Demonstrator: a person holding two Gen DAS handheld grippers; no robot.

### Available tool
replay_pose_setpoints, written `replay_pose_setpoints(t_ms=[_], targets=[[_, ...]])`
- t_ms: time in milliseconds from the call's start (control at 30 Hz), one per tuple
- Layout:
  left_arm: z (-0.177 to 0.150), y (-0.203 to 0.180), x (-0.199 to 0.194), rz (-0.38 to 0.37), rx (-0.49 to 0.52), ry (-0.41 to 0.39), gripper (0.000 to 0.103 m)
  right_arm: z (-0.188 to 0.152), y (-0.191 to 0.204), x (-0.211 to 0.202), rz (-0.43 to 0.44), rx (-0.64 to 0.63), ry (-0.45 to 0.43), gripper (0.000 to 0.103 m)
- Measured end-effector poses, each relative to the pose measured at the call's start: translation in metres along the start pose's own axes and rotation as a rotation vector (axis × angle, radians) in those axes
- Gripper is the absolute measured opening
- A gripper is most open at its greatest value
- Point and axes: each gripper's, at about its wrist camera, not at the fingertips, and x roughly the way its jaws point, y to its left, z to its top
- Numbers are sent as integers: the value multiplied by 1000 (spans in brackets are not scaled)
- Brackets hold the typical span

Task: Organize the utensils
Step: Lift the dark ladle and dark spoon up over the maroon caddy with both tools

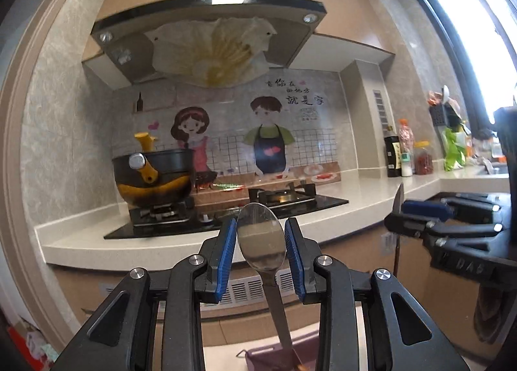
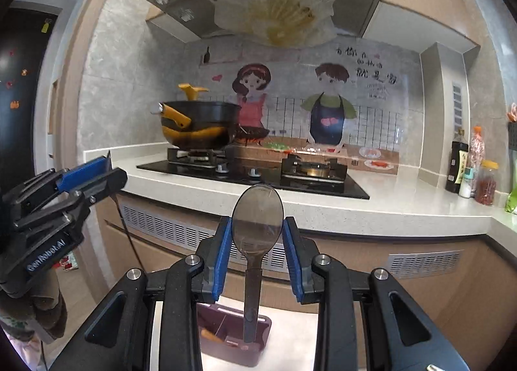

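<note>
My left gripper (image 1: 261, 237) is shut on a steel spoon (image 1: 261, 235), bowl up between the blue pads, handle hanging down toward a mauve utensil holder (image 1: 278, 359) below. My right gripper (image 2: 257, 230) is shut on a darker spoon (image 2: 257, 219), bowl up, its black handle reaching down over the mauve utensil holder (image 2: 232, 338), which has an orange-handled item inside. Each gripper shows edge-on in the other view: the right gripper (image 1: 420, 216) at the right, the left gripper (image 2: 87, 177) at the left, each with a thin spoon edge between its pads.
A white kitchen counter (image 2: 387, 199) carries a black gas hob (image 2: 258, 174) with a black and yellow pot (image 2: 200, 128) on the left burner. Bottles and jars (image 2: 471, 164) stand at the right. A range hood (image 1: 206, 35) hangs above. Cabinet fronts with vents lie below the counter.
</note>
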Motion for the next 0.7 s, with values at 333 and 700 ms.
replay_pose_setpoints(t_ms=[333, 700], targets=[[-74, 16, 93, -30, -81, 156, 32, -71, -7, 117, 24, 70, 227, 29], [-140, 36, 122, -13, -137, 307, 32, -113, -1, 151, 28, 61, 316, 29]])
